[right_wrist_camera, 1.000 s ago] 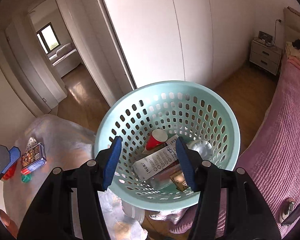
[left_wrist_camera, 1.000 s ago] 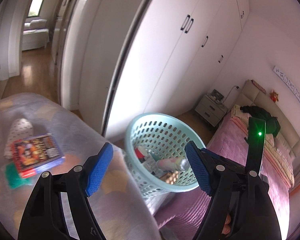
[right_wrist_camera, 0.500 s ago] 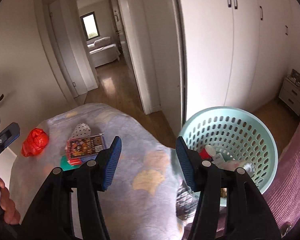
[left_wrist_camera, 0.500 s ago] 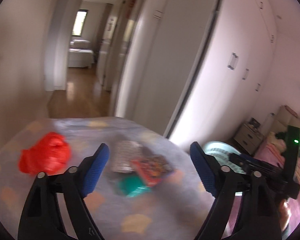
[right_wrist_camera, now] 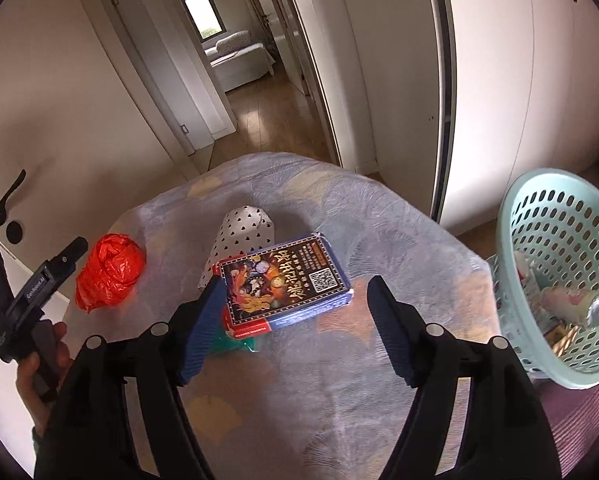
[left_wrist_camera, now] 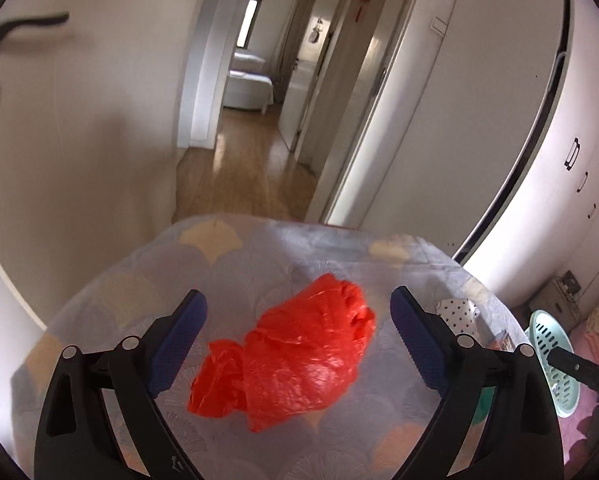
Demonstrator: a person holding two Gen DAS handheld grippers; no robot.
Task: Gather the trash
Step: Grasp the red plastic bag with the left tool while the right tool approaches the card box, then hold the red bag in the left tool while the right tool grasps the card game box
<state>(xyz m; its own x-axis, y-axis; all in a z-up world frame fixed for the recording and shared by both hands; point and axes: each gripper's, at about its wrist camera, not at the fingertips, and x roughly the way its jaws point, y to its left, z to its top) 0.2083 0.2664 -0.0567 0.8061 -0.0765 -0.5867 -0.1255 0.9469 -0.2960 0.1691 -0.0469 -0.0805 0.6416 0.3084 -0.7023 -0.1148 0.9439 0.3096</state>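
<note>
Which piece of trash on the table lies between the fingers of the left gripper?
The crumpled red plastic bag, alone at that side; the printed box lies elsewhere.

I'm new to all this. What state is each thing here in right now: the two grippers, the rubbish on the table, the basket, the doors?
Left gripper: opening, empty, over the red bag.
Right gripper: opening, empty, near the box.
Red bag: crumpled, lying on the table.
Box: lying flat on other litter.
Spotted packet: partly under the box.
Basket: tilted, trash inside.
Wardrobe doors: shut.

Red bag [left_wrist_camera: 295,344], mint basket [right_wrist_camera: 555,276], black-dotted white carton [right_wrist_camera: 245,228]
</note>
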